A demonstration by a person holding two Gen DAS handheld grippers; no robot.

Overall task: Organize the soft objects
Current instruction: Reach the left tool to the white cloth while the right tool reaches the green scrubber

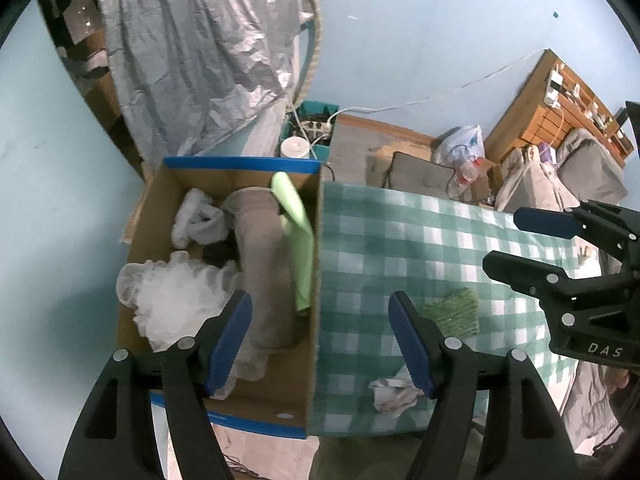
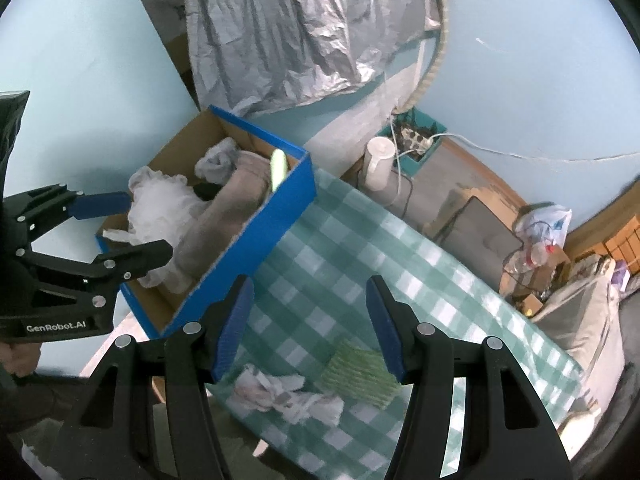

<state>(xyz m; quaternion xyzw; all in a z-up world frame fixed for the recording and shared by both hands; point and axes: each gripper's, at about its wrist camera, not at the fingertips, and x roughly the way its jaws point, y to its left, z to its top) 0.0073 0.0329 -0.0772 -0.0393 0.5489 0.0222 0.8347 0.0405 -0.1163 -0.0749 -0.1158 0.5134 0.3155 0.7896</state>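
Observation:
An open cardboard box with blue edges stands left of the checked table. It holds a white mesh puff, a grey rolled towel, a light green cloth and white socks. On the green checked cloth lie a green knitted pad and a crumpled white cloth. My left gripper is open and empty over the box's right wall. My right gripper is open and empty above the two items.
A silver cover hangs behind the box. A white jar and a teal bin with a power strip stand on the floor. Cushions, a plastic bag and a bottle lie beyond the table.

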